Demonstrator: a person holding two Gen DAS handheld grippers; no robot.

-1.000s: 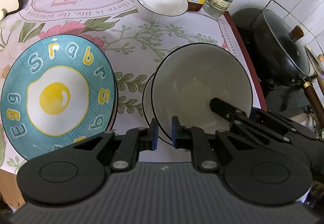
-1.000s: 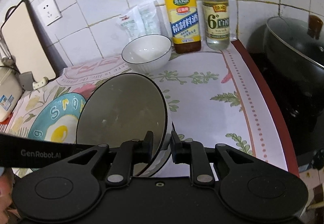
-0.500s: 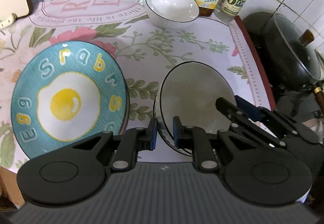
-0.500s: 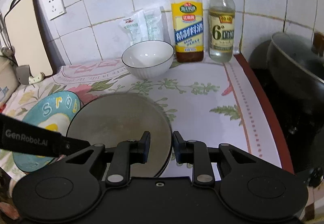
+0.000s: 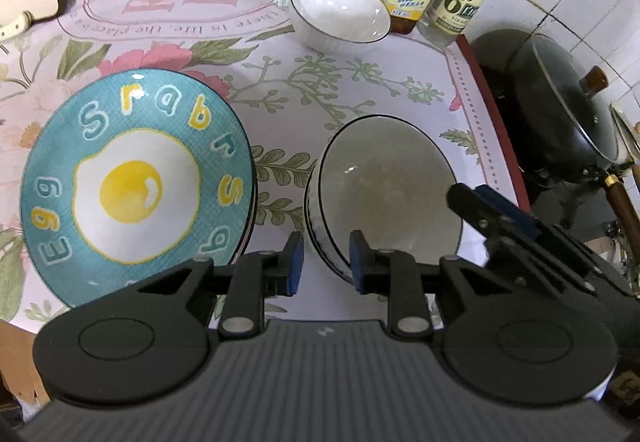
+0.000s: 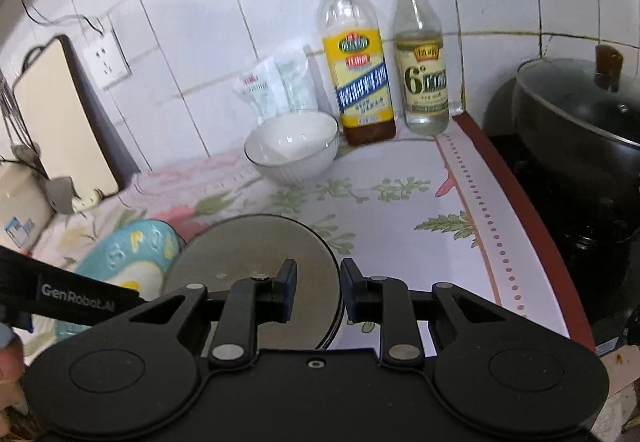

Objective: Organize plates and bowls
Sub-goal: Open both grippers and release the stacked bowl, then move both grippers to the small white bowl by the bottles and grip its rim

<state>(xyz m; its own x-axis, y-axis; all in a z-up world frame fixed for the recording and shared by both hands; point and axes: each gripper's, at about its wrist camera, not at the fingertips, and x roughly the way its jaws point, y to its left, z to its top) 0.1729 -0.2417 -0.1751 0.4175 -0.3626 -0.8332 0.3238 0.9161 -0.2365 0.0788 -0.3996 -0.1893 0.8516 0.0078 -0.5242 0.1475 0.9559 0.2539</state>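
Left gripper (image 5: 323,262): jaws have just been opening. The near rim of the grey bowl stack (image 5: 384,186) sits between the fingers, but there's a visible gap on both sides, so no grip.

Right gripper (image 6: 318,292): jaws slightly apart, straddling the right rim of the same grey bowl stack (image 6: 256,250). Can't tell whether the pads actually press on it; the rim looks loose in the gap.

Grey bowl stack sits on the floral tablecloth (image 5: 360,90) near the front edge, toward the right side. It's at least two nested bowls with dark rims.

Egg plate (image 5: 136,178), teal with a fried-egg print, lies just beside the stack on its left, near the front-left of the cloth, not touching it.

White bowl (image 5: 340,16) stands alone at the back edge, well apart from the stack, just in front of the two bottles (image 6: 358,54) against the tiled wall.

Covered black pot (image 5: 560,102) sits off the right edge of the cloth.
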